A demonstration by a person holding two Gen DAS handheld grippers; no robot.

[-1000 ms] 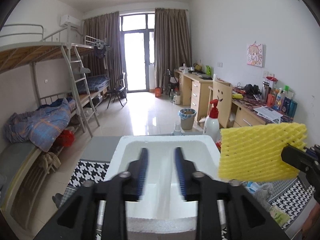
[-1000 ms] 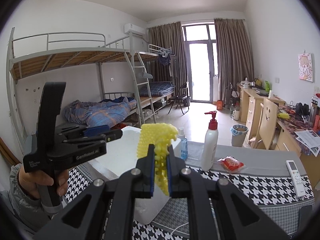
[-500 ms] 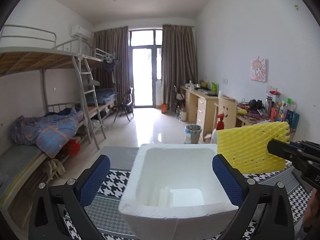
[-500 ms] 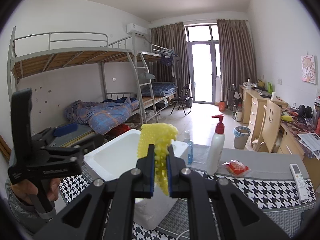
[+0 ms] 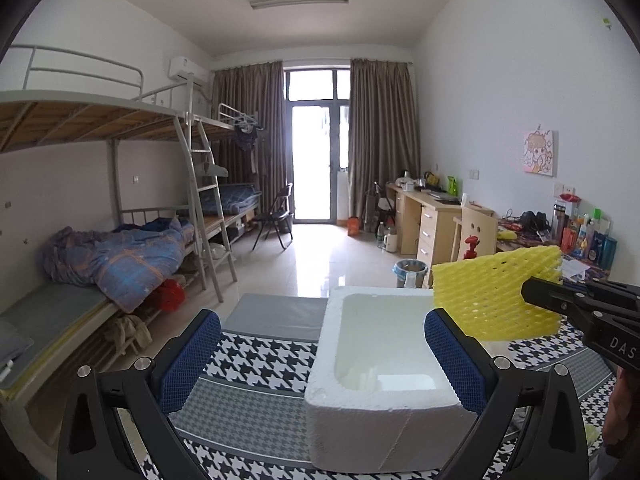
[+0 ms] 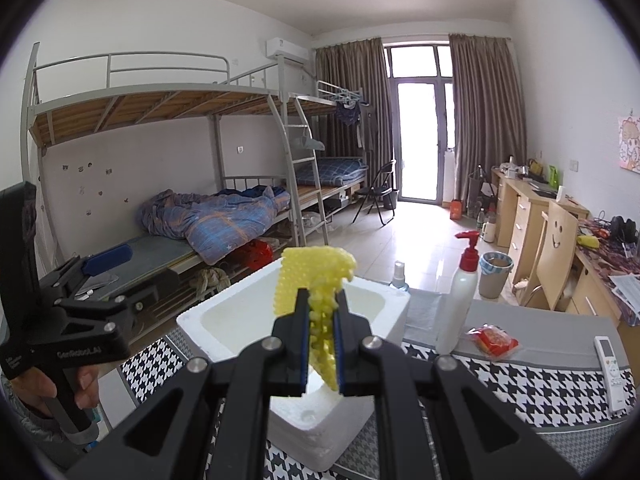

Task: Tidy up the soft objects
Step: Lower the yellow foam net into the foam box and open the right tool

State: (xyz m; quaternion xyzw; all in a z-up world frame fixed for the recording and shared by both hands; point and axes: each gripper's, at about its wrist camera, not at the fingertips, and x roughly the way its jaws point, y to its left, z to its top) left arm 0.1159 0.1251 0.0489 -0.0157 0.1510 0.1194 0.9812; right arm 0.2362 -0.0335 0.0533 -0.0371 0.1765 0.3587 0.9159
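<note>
A white foam box [image 5: 372, 364] stands open on the houndstooth tablecloth [image 5: 260, 364]; it also shows in the right wrist view [image 6: 248, 320]. My right gripper [image 6: 322, 344] is shut on a yellow foam net [image 6: 316, 280] and holds it above the box's near edge. In the left wrist view the net [image 5: 496, 292] hangs over the box's right rim. My left gripper [image 5: 320, 360] is wide open and empty, with its blue pads either side of the box, pulled back from it. White foam pieces lie inside the box.
A white pump bottle [image 6: 460, 292], a small spray bottle [image 6: 398, 276], a red snack packet [image 6: 494, 340] and a remote [image 6: 610, 364] lie on the table right of the box. Bunk beds stand left, desks right.
My left gripper opened wide and drew back and left from the box. My right gripper kept hold of the yellow net, now closer over the box.
</note>
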